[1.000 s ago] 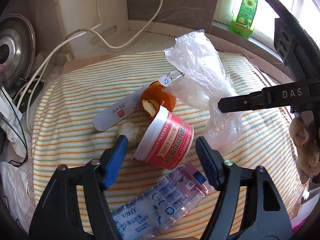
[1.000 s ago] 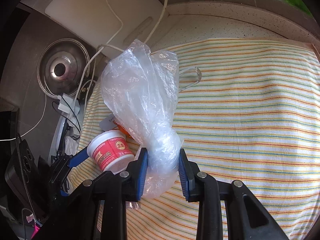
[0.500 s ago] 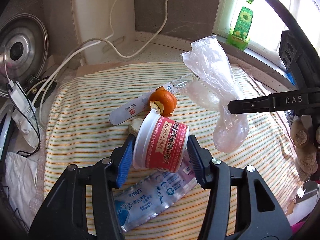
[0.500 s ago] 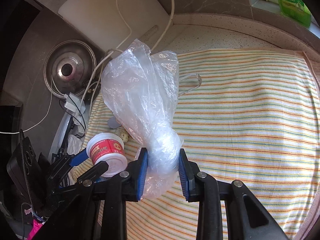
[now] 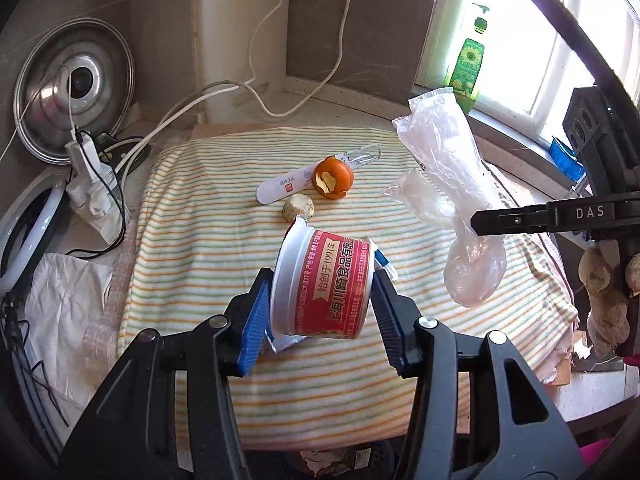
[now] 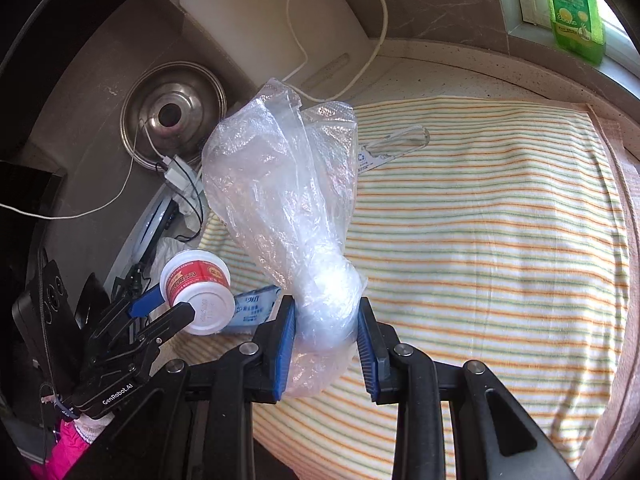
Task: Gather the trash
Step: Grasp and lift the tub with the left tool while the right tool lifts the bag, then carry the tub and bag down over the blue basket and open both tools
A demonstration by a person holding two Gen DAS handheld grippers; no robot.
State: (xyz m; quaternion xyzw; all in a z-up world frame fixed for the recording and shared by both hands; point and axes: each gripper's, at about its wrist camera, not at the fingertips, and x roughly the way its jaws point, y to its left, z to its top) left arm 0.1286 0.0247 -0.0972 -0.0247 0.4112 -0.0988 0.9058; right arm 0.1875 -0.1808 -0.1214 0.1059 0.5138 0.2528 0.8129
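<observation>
My left gripper [image 5: 320,312] is shut on a red and white plastic cup [image 5: 322,284], held on its side above the striped cloth [image 5: 200,264]; the cup also shows in the right wrist view [image 6: 198,292]. My right gripper [image 6: 325,340] is shut on a clear plastic bag [image 6: 288,200], held upright above the cloth; the bag shows at the right of the left wrist view [image 5: 452,184]. An orange peel [image 5: 333,179], a pale peel scrap [image 5: 298,208] and a white toothbrush package [image 5: 284,188] lie on the cloth. A blue and white sachet [image 6: 254,306] lies under the cup.
A white cutting board [image 5: 240,32] leans on the back wall with white cables [image 5: 256,92] across the counter. A steel pot lid [image 5: 68,88] and a charger plug [image 5: 86,168] are at the left. A green bottle [image 5: 466,68] stands on the windowsill.
My left gripper has closed on the cup and lifted it up and back from the peels and the sachet. My right gripper has risen a little, still holding the bag.
</observation>
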